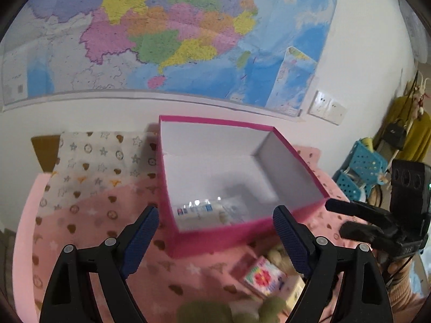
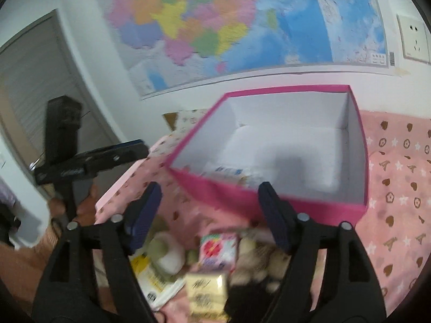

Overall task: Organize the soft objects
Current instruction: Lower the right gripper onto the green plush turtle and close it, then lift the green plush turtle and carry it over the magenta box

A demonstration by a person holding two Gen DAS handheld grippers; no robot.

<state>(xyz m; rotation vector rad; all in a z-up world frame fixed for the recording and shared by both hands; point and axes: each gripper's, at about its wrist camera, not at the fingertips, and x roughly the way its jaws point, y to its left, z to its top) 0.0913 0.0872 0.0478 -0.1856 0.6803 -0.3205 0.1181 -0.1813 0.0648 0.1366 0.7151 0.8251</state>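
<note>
Both grippers empty over the pile of soft things in front of the pink box

The left gripper (image 1: pixel 215 231) and right gripper (image 2: pixel 208 212) both stand with jaws apart, gripping nothing. In the pink box (image 2: pixel 361 161), at its near wall, lies one tissue pack (image 1: pixel 204 212), long axis along that wall. Before the box sit a flowered tissue pack (image 2: pixel 219 250), tilted, a yellow pack (image 2: pixel 207 290) and plush toys (image 2: pixel 167 253); these look light and squashy, best pinched across the short middle
</note>
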